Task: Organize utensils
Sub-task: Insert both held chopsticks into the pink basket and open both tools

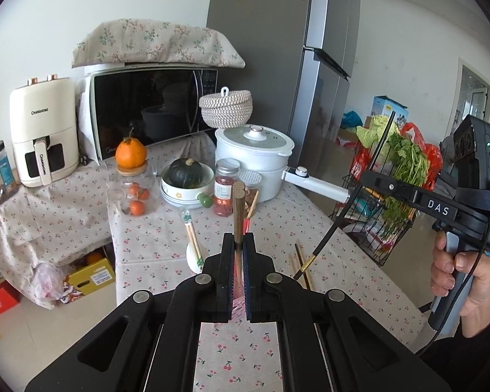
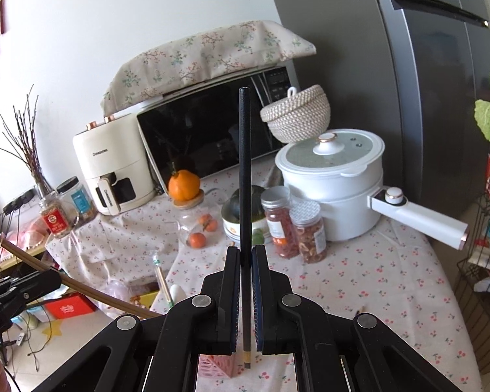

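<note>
My left gripper [image 1: 238, 238] is shut on a pair of brown wooden chopsticks [image 1: 238, 209] that point up and away over the cherry-print tablecloth [image 1: 153, 245]. My right gripper [image 2: 245, 251] is shut on black chopsticks [image 2: 245, 170] held upright; it also shows at the right of the left wrist view [image 1: 369, 176]. A pink slotted holder [image 2: 217, 364] sits below the right jaws and shows between the left jaws [image 1: 237, 297]. Light chopsticks with green ends [image 1: 192, 238] rest in a white cup. More chopsticks [image 1: 299, 266] lie on the table.
A white pot with a long handle [image 1: 254, 160], two jars [image 1: 223, 186], a bowl with a green squash [image 1: 186, 179], a glass jar of oranges [image 1: 134, 196], a microwave [image 1: 150, 111] and an air fryer [image 1: 44, 130] crowd the back. A wire basket of greens [image 1: 385, 202] stands right.
</note>
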### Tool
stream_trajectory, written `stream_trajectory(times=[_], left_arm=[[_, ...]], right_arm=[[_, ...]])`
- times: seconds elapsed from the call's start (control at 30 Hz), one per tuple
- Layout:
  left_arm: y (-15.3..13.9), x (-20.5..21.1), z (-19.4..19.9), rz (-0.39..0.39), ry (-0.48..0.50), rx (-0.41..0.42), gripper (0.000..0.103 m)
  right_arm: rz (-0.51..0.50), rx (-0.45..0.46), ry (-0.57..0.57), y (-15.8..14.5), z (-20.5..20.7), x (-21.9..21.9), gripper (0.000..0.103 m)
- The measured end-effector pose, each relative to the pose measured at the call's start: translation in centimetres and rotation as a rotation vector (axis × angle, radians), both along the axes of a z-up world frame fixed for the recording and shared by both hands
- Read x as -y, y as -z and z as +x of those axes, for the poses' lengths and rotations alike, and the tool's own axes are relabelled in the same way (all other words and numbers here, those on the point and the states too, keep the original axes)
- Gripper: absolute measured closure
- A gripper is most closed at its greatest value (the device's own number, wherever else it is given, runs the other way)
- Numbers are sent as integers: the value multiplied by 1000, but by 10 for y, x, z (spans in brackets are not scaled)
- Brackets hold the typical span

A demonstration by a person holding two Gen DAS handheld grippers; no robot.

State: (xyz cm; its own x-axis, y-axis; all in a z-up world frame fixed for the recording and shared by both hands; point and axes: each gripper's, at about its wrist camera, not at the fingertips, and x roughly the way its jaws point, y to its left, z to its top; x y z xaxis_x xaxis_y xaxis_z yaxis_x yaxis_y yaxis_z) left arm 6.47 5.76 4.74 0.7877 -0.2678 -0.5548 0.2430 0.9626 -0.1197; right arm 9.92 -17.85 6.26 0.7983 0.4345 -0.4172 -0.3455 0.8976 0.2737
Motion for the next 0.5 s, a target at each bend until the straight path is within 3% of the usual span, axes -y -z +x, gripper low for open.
stream_trajectory(times=[0.2,0.4,0.47,0.5], left_arm=[[22,0,23,16,-4,-92,99],[45,-2,50,-24,-16,-154,96],[53,-4,57,-33,-33,-174,87],[56,-6,59,-42,-41,-184,73]], right_arm=[[-1,4,-32,1,2,-20,98],[-1,10,-59,3,3,-38,98],[-2,15,-67,6,4,-44,98],[-5,17,-71,7,4,-47,98]])
